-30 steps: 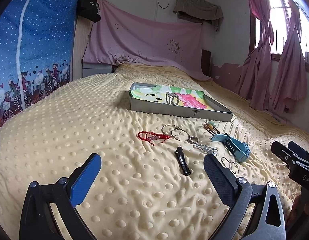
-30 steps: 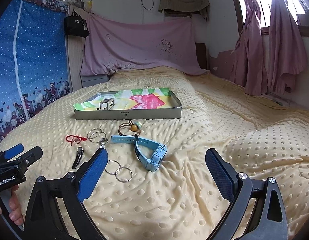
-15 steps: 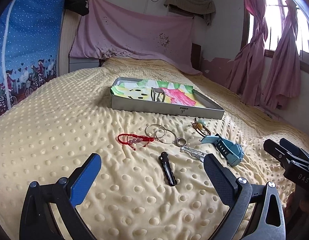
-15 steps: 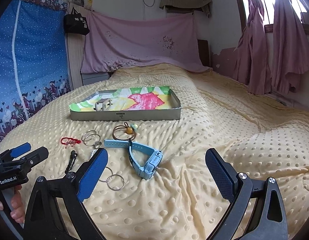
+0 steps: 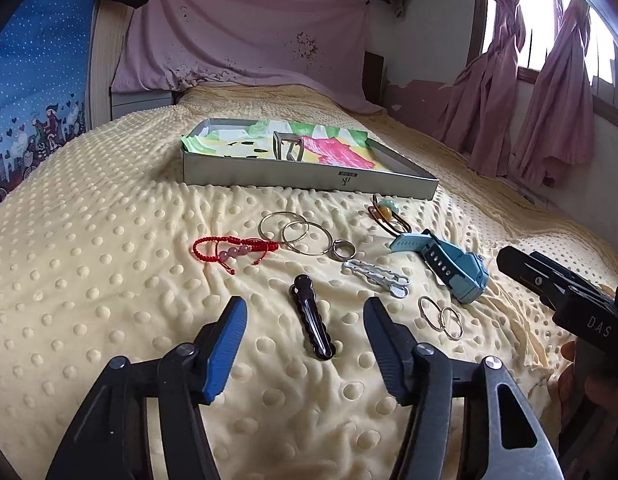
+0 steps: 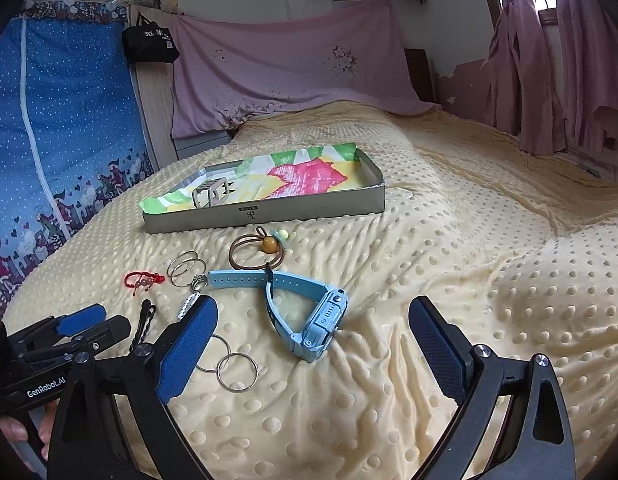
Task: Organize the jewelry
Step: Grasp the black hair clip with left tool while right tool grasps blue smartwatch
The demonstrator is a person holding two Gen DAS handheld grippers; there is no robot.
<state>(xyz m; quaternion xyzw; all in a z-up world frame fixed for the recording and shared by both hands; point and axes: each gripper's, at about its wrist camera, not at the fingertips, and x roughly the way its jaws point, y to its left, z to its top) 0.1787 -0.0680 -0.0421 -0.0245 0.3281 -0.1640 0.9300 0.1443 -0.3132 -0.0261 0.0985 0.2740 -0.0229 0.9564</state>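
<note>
Left wrist view: left tongs (image 5: pixel 305 322) spread wide, w/ dark hair clip (image 5: pixel 312 327) lying between them on the yellow bed (image 5: pixel 109 264), long axis running away from camera.

Right wrist view: right tongs (image 6: pixel 311 346) also released; blue watch (image 6: pixel 309 316) on bed betw. them, strap pointing left, near tray (image 6: pixel 269 212).

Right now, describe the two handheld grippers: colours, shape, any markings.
Both are black plastic frames with two angled fingers, blue textured pads and silver pivot screws. The left gripper reads "GenRobot.AI" on its body in the right wrist view. The right gripper shows white letters "DAS" in the left wrist view.
</note>
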